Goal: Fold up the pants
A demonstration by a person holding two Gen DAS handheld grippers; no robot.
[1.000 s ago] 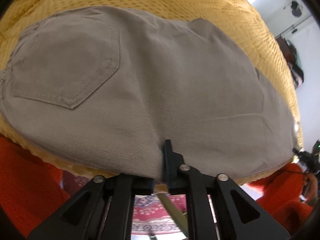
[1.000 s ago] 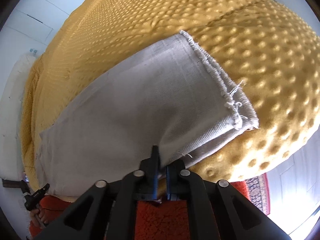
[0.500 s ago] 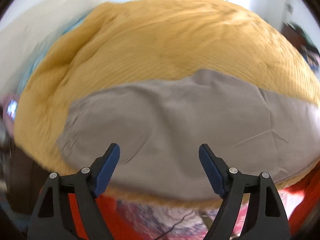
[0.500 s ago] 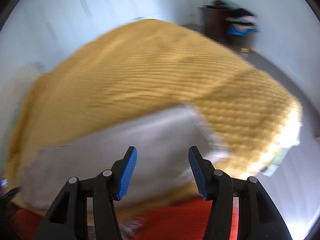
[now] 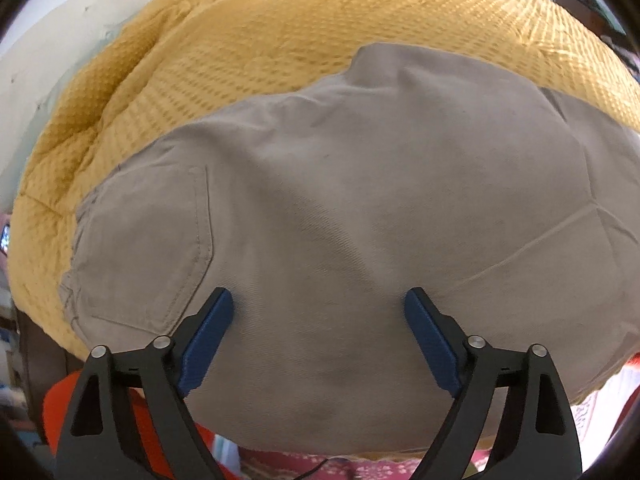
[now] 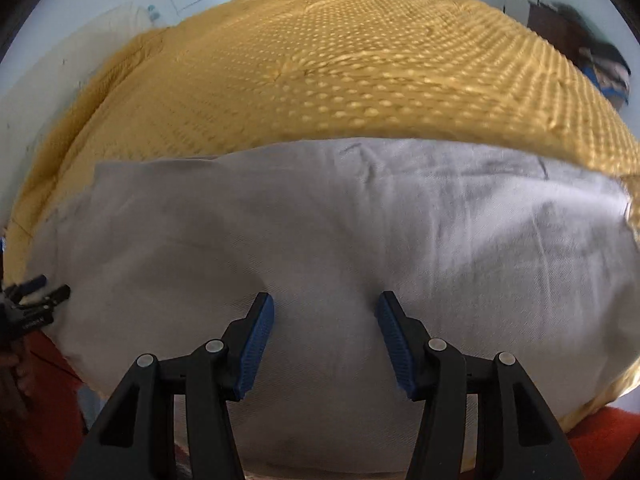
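Left wrist view: grey-beige pants [image 5: 380, 216] lie flat on a yellow textured bedspread [image 5: 280, 48], near its front edge; a back pocket [image 5: 160, 248] with stitching shows on the left. The left gripper [image 5: 319, 296] has just been opening, its jaws stand wide over the cloth, nothing pinched. Patterned rug [image 5: 360, 466] below the edge.

Right wrist view: the same pants [image 6: 320, 240], paler, leg part, mildly creased, right end blurred. The right gripper [image 6: 325, 300] stands half-wide, holding nothing. The other gripper shows far left. Much bare bedspread [image 6: 340, 60] behind.
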